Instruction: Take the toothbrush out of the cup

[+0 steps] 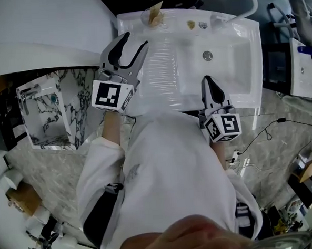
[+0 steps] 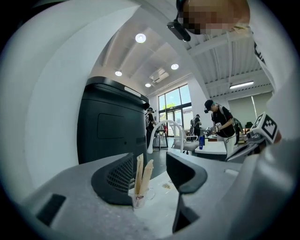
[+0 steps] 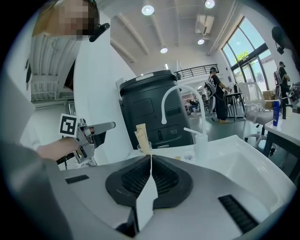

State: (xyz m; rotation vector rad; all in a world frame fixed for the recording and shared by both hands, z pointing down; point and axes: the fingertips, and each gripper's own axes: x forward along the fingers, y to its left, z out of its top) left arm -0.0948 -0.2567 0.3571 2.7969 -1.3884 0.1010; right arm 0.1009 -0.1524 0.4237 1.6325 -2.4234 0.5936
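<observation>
Cup holds tan packets, contents unclear; left claw open, empty, right claw closed, empty.

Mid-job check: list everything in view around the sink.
sink: one, white, centre
drain: one, metal, basin middle
faucet: one, white, back edge
cup: one, clear, sink's back left corner
toothbrushes: two, tan wrappers, upright in the cup
bottle: one, clear, beside the faucet
small items: two, unclear, back ledge
cabinet: one, black, behind the sink
box: one, marbled white, left of the sink
left claw: open, empty, facing the cup
right claw: shut, empty, sink's front edge
</observation>
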